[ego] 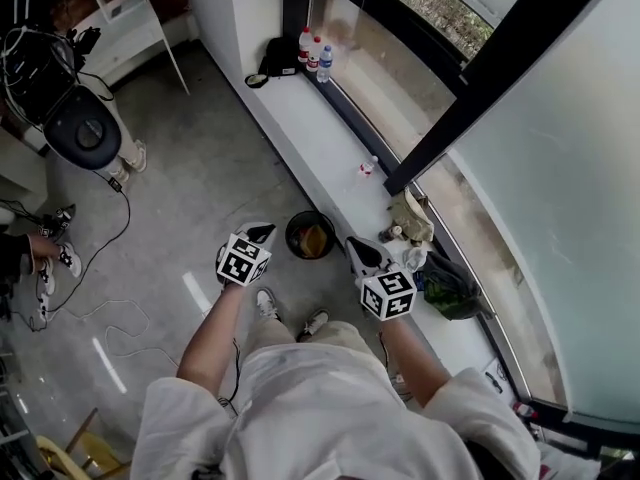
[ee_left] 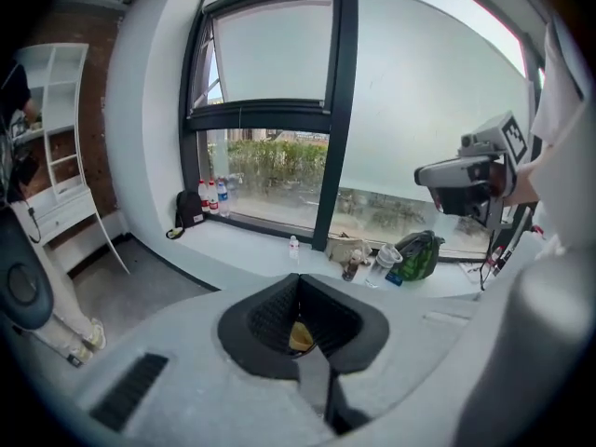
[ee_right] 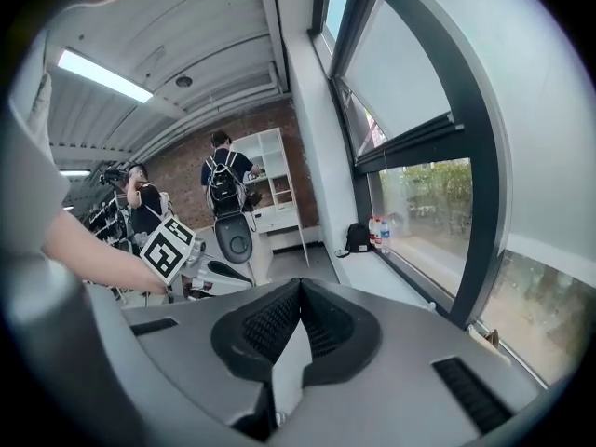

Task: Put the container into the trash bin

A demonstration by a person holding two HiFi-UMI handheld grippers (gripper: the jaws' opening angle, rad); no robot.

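**Status:** Left hand-held gripper (ego: 262,234) fully closed, nothing gripped. Right hand-held gripper (ego: 356,244) jaws tip to tip, likewise empty.

**Location:** Trash bin (ego: 290,236) on floor (ego: 200,188), below and between both hand-held grippers, just ahead of tips. Yellow-orange item (ego: 313,240) inside bin, judged to be container; deposit appears complete.

**Step in hand:** clear-out check.
- Hold both hand-held grippers well above bin rim; avoid knocking bin.
- Confirm container sits fully below rim, not propped on edge.
- Mind green bag (ego: 450,286) on window ledge (ego: 300,118) beside right hand-held gripper.
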